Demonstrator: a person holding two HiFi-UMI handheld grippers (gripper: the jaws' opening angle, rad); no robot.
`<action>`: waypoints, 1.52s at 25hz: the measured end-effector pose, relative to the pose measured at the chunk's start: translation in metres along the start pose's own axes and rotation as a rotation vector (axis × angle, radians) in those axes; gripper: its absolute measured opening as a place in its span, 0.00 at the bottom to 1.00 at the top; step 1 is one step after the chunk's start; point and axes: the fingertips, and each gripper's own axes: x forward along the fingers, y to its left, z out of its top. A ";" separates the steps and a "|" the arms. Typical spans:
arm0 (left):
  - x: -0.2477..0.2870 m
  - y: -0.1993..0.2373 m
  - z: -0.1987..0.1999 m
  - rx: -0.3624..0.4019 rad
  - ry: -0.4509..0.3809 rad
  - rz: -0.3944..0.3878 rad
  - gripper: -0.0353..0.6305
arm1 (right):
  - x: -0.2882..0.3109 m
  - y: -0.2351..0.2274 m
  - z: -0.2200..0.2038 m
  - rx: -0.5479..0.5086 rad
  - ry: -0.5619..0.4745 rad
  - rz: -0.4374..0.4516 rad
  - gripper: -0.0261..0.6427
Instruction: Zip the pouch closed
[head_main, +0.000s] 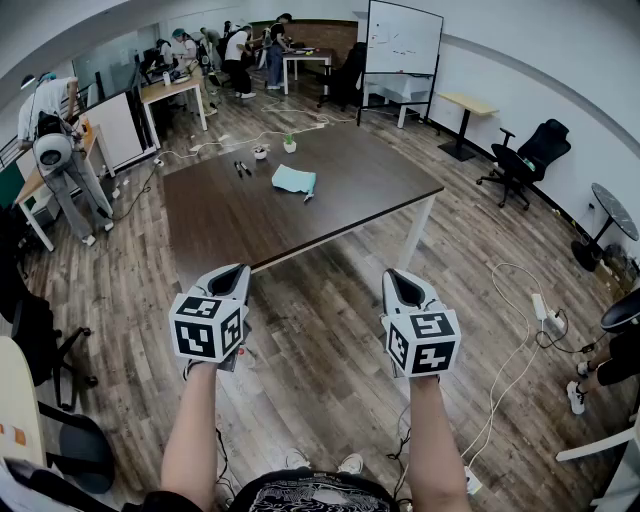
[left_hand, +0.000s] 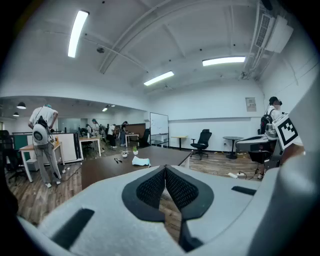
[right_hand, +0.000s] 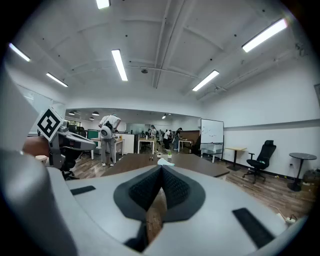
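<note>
The left tool (head_main: 236, 270) and right tool (head_main: 398, 276) are both pinched together and empty, held over the floor short of the desk (head_main: 350, 185). Work probably hasn't begun, since the teal pouch (head_main: 294, 180) lies untouched toward the desk's far edge.

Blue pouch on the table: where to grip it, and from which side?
The pouch lies flat on the table, so come from above, over the near edge. Pinch its left end with the left gripper to anchor it. A dark tab at its near right corner, possibly the zip pull, suits the right gripper. The zip is too small to confirm.
</note>
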 end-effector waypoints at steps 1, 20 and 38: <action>0.001 0.003 -0.002 0.001 0.003 -0.004 0.07 | 0.002 0.002 -0.002 0.002 -0.002 -0.005 0.04; 0.034 0.048 -0.006 0.004 -0.008 -0.100 0.07 | 0.038 0.035 0.003 0.047 -0.003 -0.058 0.11; 0.084 0.052 -0.005 -0.026 0.026 -0.061 0.25 | 0.085 -0.010 -0.001 0.057 0.005 -0.004 0.29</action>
